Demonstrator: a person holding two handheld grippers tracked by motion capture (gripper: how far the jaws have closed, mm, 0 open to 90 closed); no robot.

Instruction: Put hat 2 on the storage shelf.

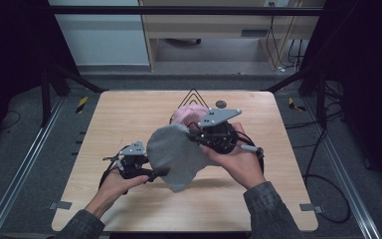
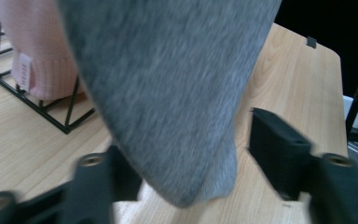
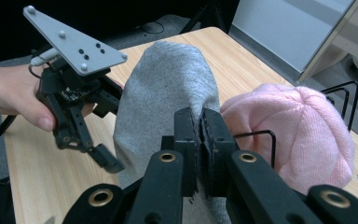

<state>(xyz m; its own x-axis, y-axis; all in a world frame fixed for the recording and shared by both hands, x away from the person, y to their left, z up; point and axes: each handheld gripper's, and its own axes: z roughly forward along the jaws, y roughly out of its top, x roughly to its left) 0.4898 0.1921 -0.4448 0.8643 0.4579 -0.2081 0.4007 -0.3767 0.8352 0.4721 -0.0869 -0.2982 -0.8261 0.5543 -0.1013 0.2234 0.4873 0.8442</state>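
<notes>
Looking down from the high view, the pale wooden worktop (image 1: 129,124) carries a soft grey knitted hat (image 1: 174,155) lifted near the middle of the frame, hanging from the right gripper (image 1: 195,135), whose jaws are pinched together on its upper edge. The left gripper (image 1: 155,173) sits at the hat's lower left, its jaws part-way open around the hem. Behind the grey hat, a pink ribbed knitted beanie (image 1: 186,114) rests on a black wire stand (image 1: 193,94), with a small dark round disc (image 1: 221,103) just to its right.

From the left gripper view, the grey hat (image 2: 168,93) hangs down through the centre, its lower tip between the two black jaws; the right jaw stands clear of the cloth, while the left one is partly covered by it, so contact there cannot be told. At upper left the pink beanie (image 2: 32,51) sits in the wire stand (image 2: 37,109).

From the right gripper view, the right gripper (image 3: 200,154) is clamped tight on the grey hat (image 3: 163,93), which blocks part of the worktop (image 3: 37,172). The left gripper (image 3: 105,156) reaches in from the left of the frame, touching the hat's side. The pink beanie (image 3: 293,130) fills the right, beside the wire stand (image 3: 340,93).
</notes>
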